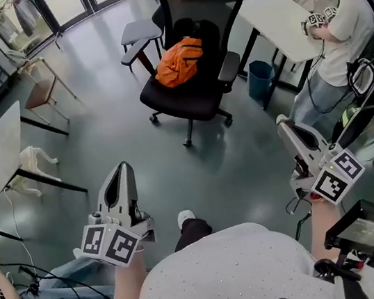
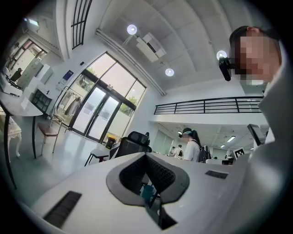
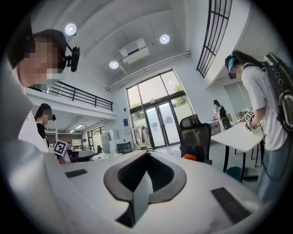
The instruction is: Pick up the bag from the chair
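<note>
The orange bag [image 1: 178, 61] is lying on the seat of the black chair [image 1: 192, 102], leaning against the backrest, in the upper middle of the head view. The chair is standing on the grey floor [image 1: 177, 175] just beside the near left corner of a white counter [image 1: 279, 18], and a blue bin [image 1: 259, 79] is sitting by that counter's leg, close to the chair's armrest. A grey stool [image 1: 138, 30] is standing just behind the chair on its left. A person [image 1: 347, 25] in a white shirt is standing at the counter's right edge, holding marker cubes at the hands. The left tool [image 1: 121, 168] is hovering low on the left of the head view, well apart from the chair, with its tips pointing toward it; in the left gripper view its jaws are lying together, tips meeting, with nothing between them, and the chair is showing small beyond the tips. The right tool [image 1: 282, 121] is hovering low on the right, also well apart from the bag. In the right gripper view its jaws are likewise pressing together and holding nothing, while the chair with a spot of orange on its seat is showing to the right of the tips, next to the counter's edge.
</note>
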{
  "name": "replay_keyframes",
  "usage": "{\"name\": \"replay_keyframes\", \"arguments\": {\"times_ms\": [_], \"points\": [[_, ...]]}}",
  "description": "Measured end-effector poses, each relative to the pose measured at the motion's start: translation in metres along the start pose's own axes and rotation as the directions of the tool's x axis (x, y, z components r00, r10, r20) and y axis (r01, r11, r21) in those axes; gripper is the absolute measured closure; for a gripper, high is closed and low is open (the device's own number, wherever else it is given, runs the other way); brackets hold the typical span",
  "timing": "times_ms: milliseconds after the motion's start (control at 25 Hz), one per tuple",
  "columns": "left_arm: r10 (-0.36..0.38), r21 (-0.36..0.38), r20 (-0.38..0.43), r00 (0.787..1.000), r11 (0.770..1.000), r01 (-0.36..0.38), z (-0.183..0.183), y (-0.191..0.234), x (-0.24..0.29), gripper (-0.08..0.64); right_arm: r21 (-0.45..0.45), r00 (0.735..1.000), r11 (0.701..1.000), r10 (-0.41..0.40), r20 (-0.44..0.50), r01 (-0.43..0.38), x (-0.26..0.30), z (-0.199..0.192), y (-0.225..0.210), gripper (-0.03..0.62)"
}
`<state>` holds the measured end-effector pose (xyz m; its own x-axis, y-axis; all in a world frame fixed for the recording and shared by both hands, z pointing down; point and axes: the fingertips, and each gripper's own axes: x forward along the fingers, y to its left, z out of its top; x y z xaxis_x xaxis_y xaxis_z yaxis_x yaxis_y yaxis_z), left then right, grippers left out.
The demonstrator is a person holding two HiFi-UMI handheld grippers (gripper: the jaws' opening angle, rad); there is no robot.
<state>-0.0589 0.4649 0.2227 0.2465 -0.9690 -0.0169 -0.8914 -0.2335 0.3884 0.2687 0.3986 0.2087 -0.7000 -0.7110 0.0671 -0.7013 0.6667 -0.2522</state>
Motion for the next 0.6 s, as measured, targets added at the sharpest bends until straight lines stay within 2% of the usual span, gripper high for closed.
{"name": "replay_keyframes", "arguments": {"times_ms": [120, 320, 440, 600], "points": [[-0.052, 0.016, 0.060, 0.997, 0.999, 0.051, 0.031, 0.016, 0.020, 0.552, -0.013, 0.998, 1.000, 0.008, 0.070, -0.007, 0.027, 0.024, 0.006, 0.589], [-0.143, 0.032, 0.168, 0.975, 0.990, 0.140, 0.084, 0.042, 0.042, 0.552, 0.006, 0.992, 1.000, -0.025, 0.126, 0.025, 0.080, 0.052, 0.008, 0.586], [-0.142, 0.085, 0.172, 0.975, 0.988, 0.128, 0.106, 0.070, 0.057, 0.552, 0.036, 0.981, 0.999, -0.030, 0.189, 0.024, 0.112, 0.067, 0.012, 0.586], [-0.150, 0.127, 0.139, 0.979, 0.983, 0.132, 0.119, 0.103, 0.079, 0.552, 0.038, 0.976, 0.999, -0.028, 0.218, 0.020, 0.149, 0.069, 0.019, 0.588]]}}
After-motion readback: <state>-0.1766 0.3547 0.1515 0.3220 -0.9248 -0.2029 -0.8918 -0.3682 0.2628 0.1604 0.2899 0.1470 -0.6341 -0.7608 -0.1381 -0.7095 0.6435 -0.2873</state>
